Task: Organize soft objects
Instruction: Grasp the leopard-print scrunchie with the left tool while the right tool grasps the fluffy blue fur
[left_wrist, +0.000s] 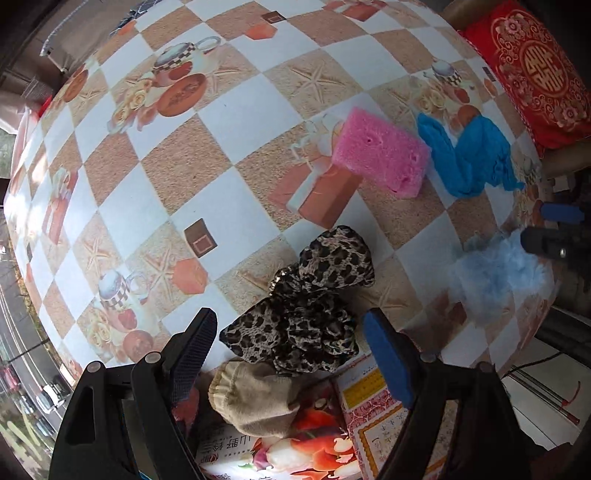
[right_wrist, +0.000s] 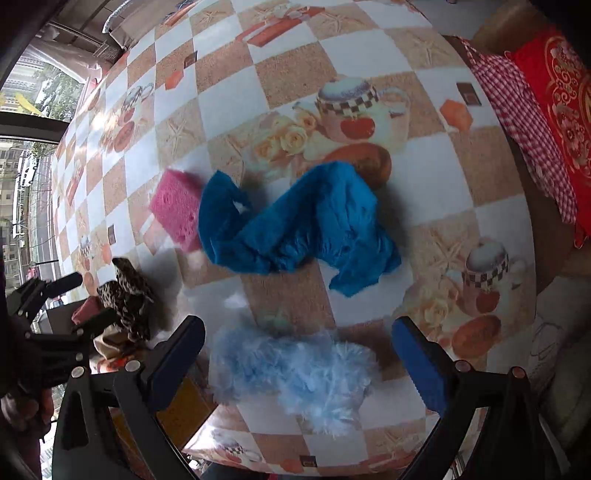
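Both tools stand wide and hold nothing. The left tool (left_wrist: 290, 354) points down over the near edge of the bench (left_wrist: 236, 122), its jaws on either side of the leopard-print cloth (left_wrist: 314, 306) but not pressing it. Just below that cloth, nearest the left tool, lies a tan sock-like piece (left_wrist: 251, 398), resting on a printed box (left_wrist: 317, 454) at the bench edge. Whether that box is the collecting place cannot be told.

The right tool (right_wrist: 299, 365) hangs over the pale blue feathery piece (right_wrist: 295, 373), which lies between its open jaws, untouched as far as can be seen.

Beyond the right tool, toward the middle of the bench, the bright blue fuzzy cloth (right_wrist: 295, 221) lies crumpled and spread. The pink sponge (right_wrist: 177, 206) sits just beside its left end, seemingly touching it.

Judgement: the task is at an early stage. Five soft items remain loose on or at the bench; none is plainly sorted, save possibly the tan piece on the box. Each tool appears positioned for a first pick.

Obstructions: the two tools work close together at the near edge, so crowding is a risk. The leopard cloth overlaps the tan piece and may drag it. Farthest off, past the bench's right edge, a red embroidered cushion (right_wrist: 561, 96) and checked cloth (right_wrist: 517, 110) lie clear of the work.
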